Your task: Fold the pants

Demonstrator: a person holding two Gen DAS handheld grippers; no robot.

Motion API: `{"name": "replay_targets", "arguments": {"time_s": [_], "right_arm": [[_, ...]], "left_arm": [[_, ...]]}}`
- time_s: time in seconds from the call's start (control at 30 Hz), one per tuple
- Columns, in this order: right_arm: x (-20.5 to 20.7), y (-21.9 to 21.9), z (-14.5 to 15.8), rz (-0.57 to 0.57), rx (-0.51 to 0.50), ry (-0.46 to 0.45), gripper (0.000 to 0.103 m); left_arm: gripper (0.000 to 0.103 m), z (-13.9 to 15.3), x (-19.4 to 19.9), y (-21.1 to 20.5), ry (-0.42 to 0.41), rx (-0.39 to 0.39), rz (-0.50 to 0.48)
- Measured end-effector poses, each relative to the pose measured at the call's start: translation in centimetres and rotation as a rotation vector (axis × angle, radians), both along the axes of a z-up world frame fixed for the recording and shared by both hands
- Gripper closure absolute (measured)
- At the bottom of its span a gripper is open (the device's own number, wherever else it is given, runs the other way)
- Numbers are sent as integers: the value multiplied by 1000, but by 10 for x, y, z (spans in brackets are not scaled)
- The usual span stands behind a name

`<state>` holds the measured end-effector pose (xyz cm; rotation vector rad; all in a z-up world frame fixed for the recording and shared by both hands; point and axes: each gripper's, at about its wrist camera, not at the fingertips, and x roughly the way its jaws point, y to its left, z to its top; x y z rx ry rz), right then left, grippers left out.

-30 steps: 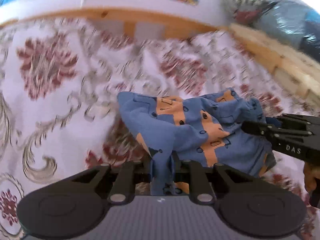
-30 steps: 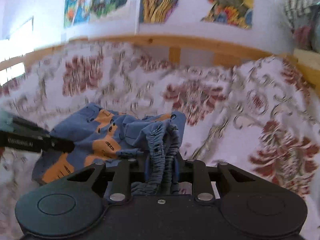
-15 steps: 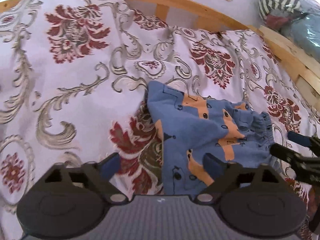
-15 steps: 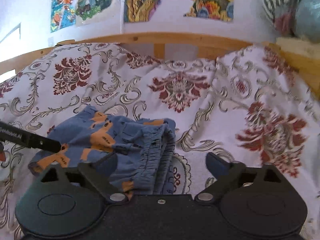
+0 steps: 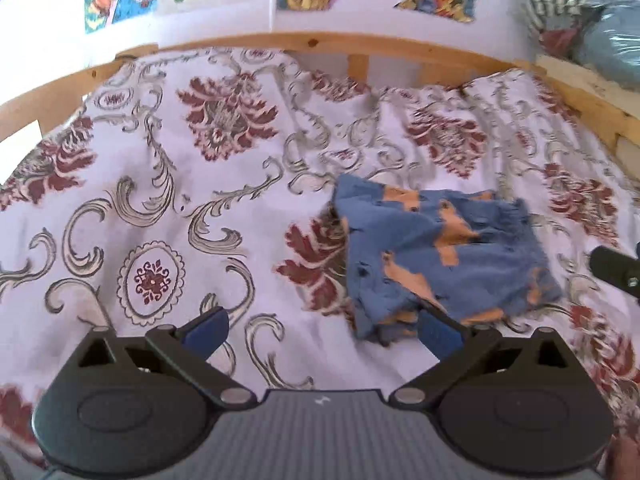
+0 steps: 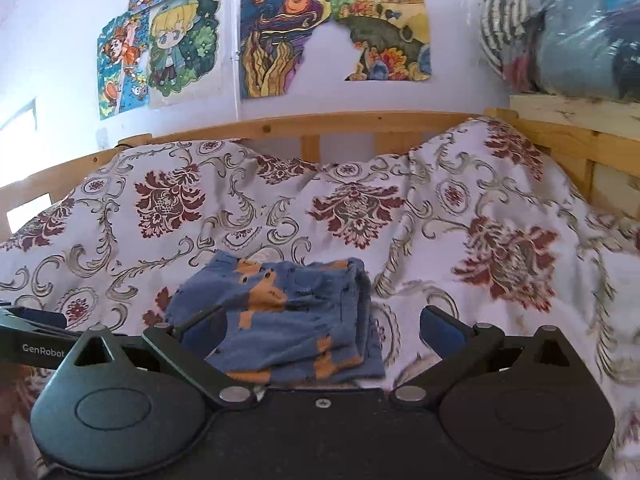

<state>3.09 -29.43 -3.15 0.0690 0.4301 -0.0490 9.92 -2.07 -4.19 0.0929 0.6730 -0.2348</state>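
The blue pants (image 5: 440, 256) with orange animal prints lie folded into a small flat bundle on the floral bedspread (image 5: 180, 184). In the left wrist view my left gripper (image 5: 322, 330) stands open with nothing held, the bundle just ahead of its right finger. In the right wrist view the pants (image 6: 288, 320) sit directly in front of my right gripper (image 6: 320, 330), which is open and holds nothing; the elastic waistband edge faces right. The other gripper's tip (image 5: 616, 268) shows at the right edge, and the left one (image 6: 32, 332) at the left edge.
A wooden bed rail (image 6: 320, 128) runs along the back and right side. Drawings (image 6: 336, 28) hang on the white wall. A plastic-wrapped bundle of bedding (image 6: 568, 32) rests on the wooden ledge at the upper right. The bedspread (image 6: 500, 248) bulges up toward the right rail.
Both grippers let go of the pants and opened, then drew back. The pants went from being held up and bunched to lying folded on the bedspread.
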Motion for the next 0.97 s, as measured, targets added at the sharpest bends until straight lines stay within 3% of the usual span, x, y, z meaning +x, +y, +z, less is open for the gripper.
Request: {"name": "replay_targets", "arguments": {"time_s": [0.17,0.33,0.97], "right_arm": [[-30,1,3,-33,50,14,1],[-42,2,5,-43,52,17,1],[-43,11,4,-5,5,22,1]], "left_arm": [[0,21,-30,5,-73,-10,-12],[0,28,-51,10,-66,-23,-51],[0,27,-60,8,-73,14,-48]]}}
